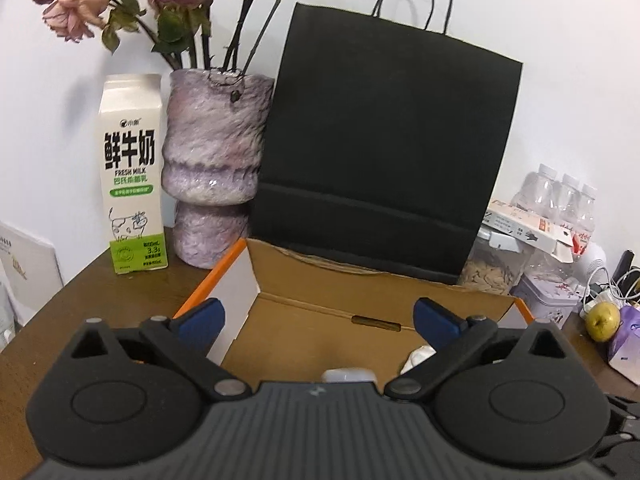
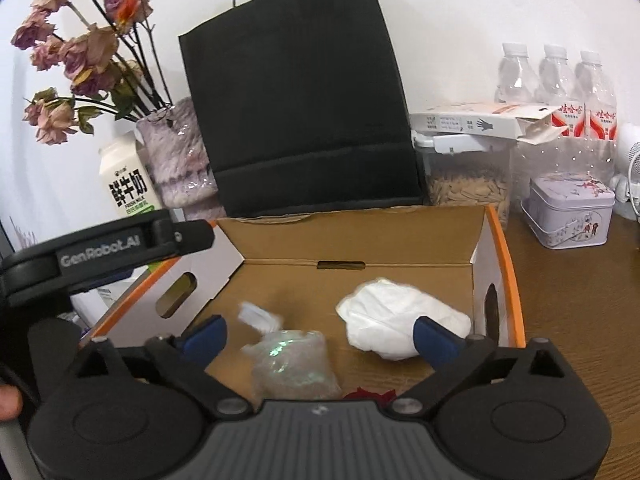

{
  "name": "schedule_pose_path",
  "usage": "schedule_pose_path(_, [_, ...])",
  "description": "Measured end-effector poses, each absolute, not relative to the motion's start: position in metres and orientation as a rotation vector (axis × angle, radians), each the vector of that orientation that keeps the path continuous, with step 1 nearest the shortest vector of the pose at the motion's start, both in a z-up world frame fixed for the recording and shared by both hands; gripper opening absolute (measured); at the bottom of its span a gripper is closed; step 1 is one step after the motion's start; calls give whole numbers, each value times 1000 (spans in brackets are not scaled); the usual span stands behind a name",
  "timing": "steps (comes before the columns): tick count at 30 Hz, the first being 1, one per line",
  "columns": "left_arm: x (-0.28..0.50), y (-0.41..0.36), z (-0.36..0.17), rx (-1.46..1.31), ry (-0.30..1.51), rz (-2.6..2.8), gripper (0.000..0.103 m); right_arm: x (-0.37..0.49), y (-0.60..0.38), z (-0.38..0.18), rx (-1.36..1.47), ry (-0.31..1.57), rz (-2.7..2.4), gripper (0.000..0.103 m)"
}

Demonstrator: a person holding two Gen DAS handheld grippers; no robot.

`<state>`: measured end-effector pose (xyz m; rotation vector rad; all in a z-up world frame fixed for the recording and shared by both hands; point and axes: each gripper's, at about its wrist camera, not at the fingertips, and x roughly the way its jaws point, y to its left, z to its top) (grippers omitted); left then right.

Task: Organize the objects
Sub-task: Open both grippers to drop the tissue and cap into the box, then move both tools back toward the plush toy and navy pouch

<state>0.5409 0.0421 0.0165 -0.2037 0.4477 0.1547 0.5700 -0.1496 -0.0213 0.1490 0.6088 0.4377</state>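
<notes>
An open cardboard box with orange edges (image 2: 400, 236) (image 1: 320, 284) sits on the wooden table. Inside lie a crumpled white bundle (image 2: 396, 312), a clear plastic bag of something (image 2: 292, 364) and a small white item (image 2: 258, 316). My right gripper (image 2: 320, 332) is open and empty, hovering over the box's near side, above the clear bag. My left gripper (image 1: 318, 318) is open and empty over the box's left part; its black body (image 2: 100, 248) shows in the right wrist view. White items (image 1: 416, 356) peek from behind its fingers.
A black paper bag (image 1: 380, 152) stands behind the box. A milk carton (image 1: 134, 184) and a vase of dried roses (image 1: 212, 168) stand at the left. Water bottles (image 2: 556, 80), a jar of seeds (image 2: 468, 192), a tin (image 2: 568, 216) and a green apple (image 1: 602, 320) are at the right.
</notes>
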Motion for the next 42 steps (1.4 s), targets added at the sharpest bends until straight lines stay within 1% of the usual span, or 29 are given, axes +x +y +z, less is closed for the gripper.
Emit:
schedule_pose_path(8, [535,46,21,-211,457,178,103,563,-153,-12,151,581,447,103])
schedule_pose_path(20, [502,52,38,-204,415,186,103,546,-159,1,146,530,455,103])
schedule_pose_path(30, [463,51,56,-207,362,163,103,511,-167,15,102,455,448,103])
schedule_pose_path(42, [415,45,59,-184,339,140,103,455,-174,23,26,377,452,103])
